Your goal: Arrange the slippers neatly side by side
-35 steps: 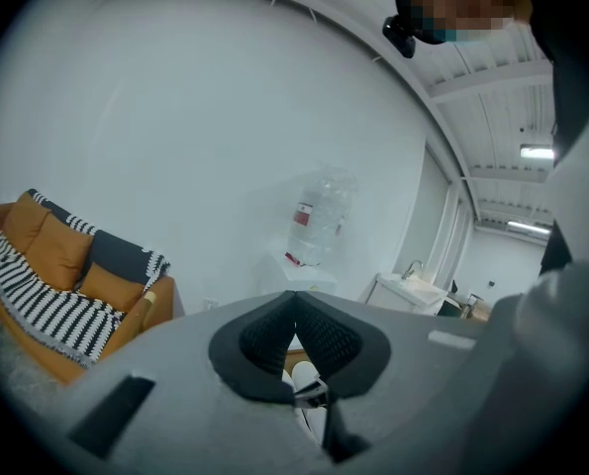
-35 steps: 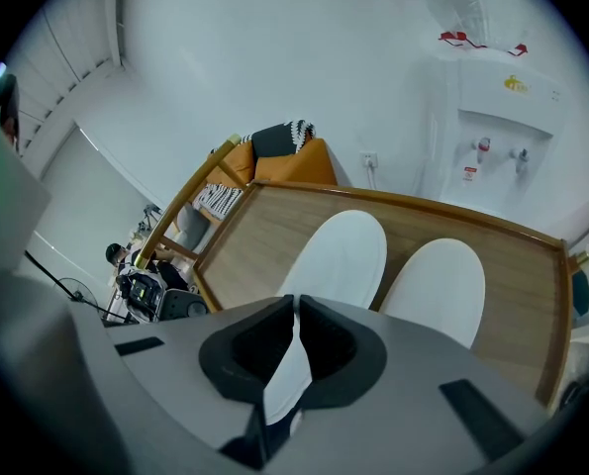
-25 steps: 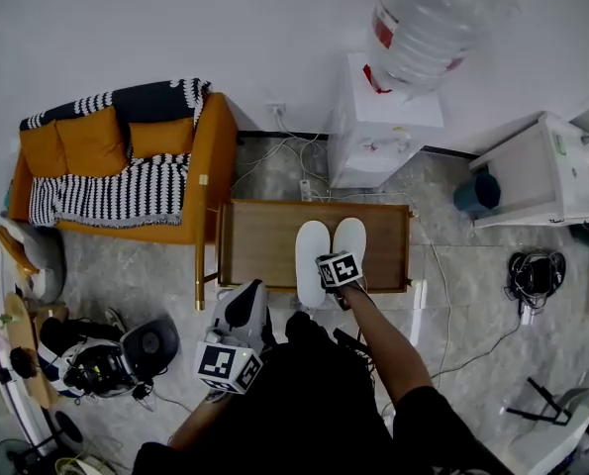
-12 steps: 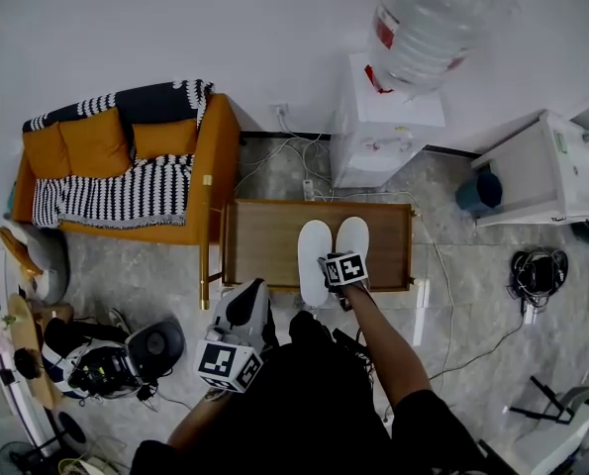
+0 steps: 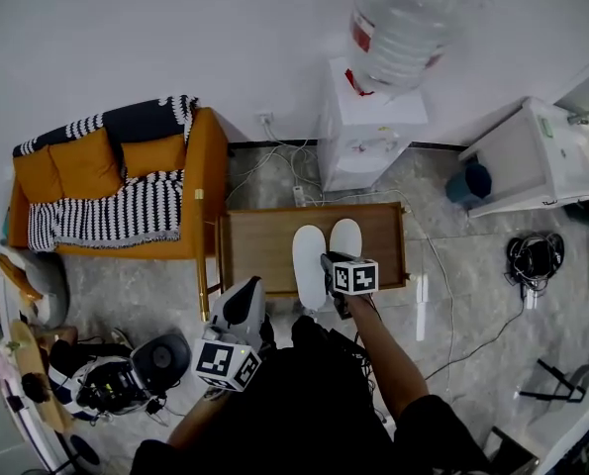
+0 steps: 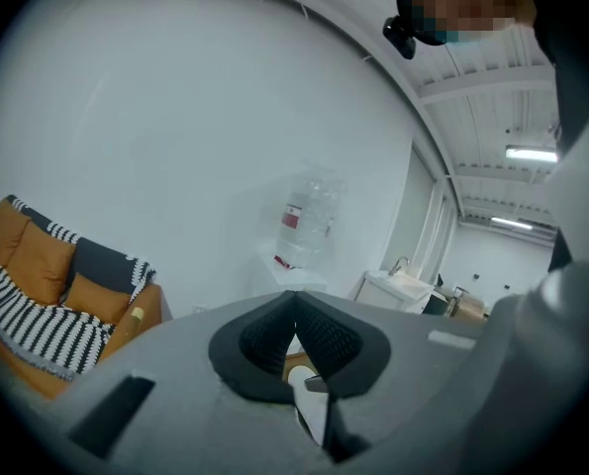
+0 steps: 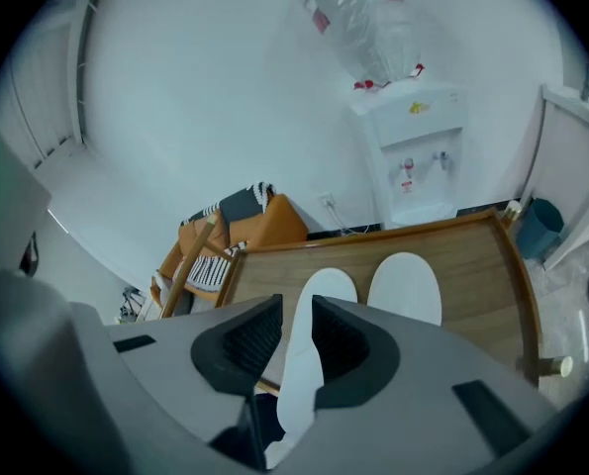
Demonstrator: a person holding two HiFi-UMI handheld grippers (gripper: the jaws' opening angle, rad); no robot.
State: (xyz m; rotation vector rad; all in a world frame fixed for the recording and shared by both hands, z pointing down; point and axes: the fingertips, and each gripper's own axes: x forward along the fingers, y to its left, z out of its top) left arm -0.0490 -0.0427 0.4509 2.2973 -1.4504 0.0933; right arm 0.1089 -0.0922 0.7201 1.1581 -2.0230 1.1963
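**Slippers, white: two.** Left slipper point(image 5: 309, 265) and right slipper point(image 5: 345, 237) lie flat on the wooden desk point(image 5: 259, 250), long sides just beside each other, toes toward the far edge. They are parallel, so the pairing looks essentially achieved. The left one appears to sit slightly nearer the person, so the ends may not be quite level.

**Tools: two.**
- The right tool point(image 7: 296, 327) hovers over the near end of the left slipper. Its jaws are opening, and the slipper's heel shows in the gap with the pads clear of it. This reads as a release after setting the slipper down beside its mate.
- The left tool point(image 6: 295, 336) is held low and back, off the near-left corner of the desk. It is clenched, pads meeting at the tips with nothing gripped — likely parked because one tool is enough for this last adjustment.

**Desk: one.** It is low and rectangular, and carries only the slippers.

**Surroundings.**
- One orange sofa point(image 5: 116, 191) with a striped throw stands to the left.
- One water dispenser point(image 5: 368, 132), carrying one bottle, stands behind the desk.
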